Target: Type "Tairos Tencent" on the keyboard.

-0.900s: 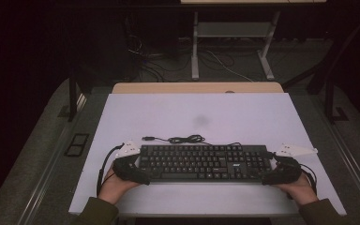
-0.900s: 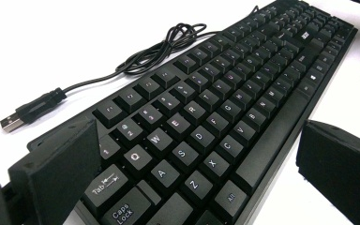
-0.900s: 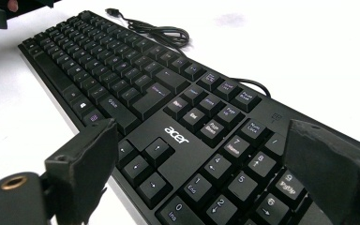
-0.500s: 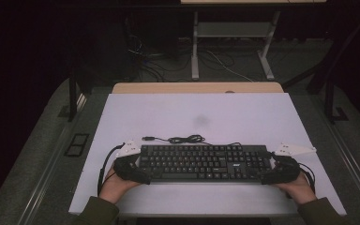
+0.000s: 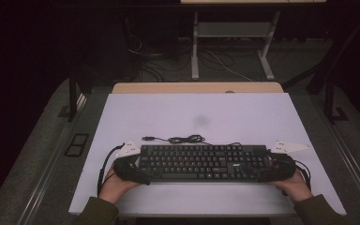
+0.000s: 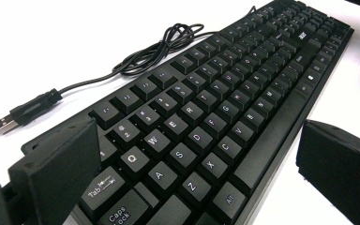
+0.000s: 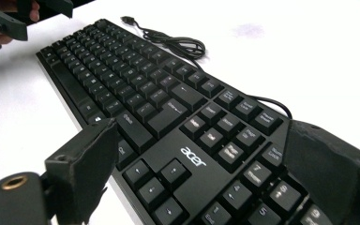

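A long black plastic keyboard with an "acer" mark lies flat on the white table top, near the edge on the person's side and about in the middle between left and right. Its thin black cable makes a small loose bundle on the table just behind the keyboard and ends in a USB plug that lies free on the white surface. The left gripper, black and held in the person's left hand, is at the left short end of the keyboard. In the left gripper view its two jaws stand wide apart — one at the back edge near the Tab key, the other in front of the front edge, with a gap of white table between this jaw and the keyboard. The right gripper, in the right hand, is at the right short end. In the right gripper view its jaws are also wide, one on each long side of the number pad area — if the pads touch the keyboard I cannot tell.
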{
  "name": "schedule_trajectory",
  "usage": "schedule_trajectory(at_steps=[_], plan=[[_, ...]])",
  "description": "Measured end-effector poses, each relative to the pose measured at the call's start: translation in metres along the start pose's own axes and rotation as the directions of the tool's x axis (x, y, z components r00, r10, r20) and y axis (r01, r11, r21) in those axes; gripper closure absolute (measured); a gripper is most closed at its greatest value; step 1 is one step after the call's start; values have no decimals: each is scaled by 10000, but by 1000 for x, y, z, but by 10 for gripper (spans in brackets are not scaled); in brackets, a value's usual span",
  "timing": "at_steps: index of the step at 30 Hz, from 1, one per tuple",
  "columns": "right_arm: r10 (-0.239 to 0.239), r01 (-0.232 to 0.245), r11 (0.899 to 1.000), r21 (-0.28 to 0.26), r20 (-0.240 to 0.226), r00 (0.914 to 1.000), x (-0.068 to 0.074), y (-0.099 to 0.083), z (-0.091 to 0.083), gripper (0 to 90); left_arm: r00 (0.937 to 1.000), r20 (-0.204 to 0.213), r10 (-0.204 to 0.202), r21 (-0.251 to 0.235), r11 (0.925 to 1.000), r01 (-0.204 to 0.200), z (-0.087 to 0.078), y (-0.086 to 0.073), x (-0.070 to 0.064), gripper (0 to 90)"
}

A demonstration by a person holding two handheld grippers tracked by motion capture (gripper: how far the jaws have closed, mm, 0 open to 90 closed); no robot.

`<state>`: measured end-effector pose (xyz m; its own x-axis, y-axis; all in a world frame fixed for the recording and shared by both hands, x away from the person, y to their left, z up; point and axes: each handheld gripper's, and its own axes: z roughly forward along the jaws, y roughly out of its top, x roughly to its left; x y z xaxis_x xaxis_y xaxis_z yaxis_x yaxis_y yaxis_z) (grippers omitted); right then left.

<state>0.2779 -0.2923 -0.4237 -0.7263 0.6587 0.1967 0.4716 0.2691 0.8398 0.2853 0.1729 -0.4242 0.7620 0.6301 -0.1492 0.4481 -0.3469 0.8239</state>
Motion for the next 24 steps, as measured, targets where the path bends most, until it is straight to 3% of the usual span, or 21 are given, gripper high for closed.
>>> schedule_trajectory(at_steps=[24], plan=[[-140, 142, 9999, 37, -646, 9978, 13, 17, 23, 109, 10000, 63, -44, -59, 10000, 44, 2, 2, -2, 0]])
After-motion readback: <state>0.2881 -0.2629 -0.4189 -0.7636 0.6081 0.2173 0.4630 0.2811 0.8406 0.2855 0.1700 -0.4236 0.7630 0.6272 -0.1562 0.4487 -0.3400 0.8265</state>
